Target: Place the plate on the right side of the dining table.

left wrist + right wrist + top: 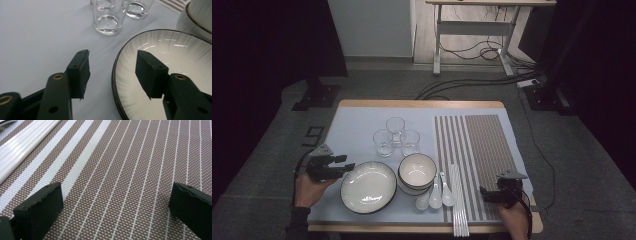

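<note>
Pale blue tablecloth (357, 125) lay under a white, dark-rimmed, ribbed plate (175, 75), its rim straddled untouched by the left gripper (112, 68); the right gripper (116, 202) was held spread above a striped mat (125, 157).

Round white ceramic plate (175, 57) with a thin dark rim and faint ribbed streaks fanning out from the middle. Same white-with-dark-rim look on the stacked ceramic bowls (417, 172). Three clear glass tumblers (395, 136), no tint at all. Plain white ceramic spoons (435, 196) and glossy white chopsticks (459, 205). Woven brown placemat (130, 170) with fine white dots, thin white lines on one side, fat white stripes on the other. Pale blue-grey cloth over the light wooden bench (422, 104). Matte black left claw (112, 72), brass-coloured rivets; right claw (116, 207) black too.
</note>
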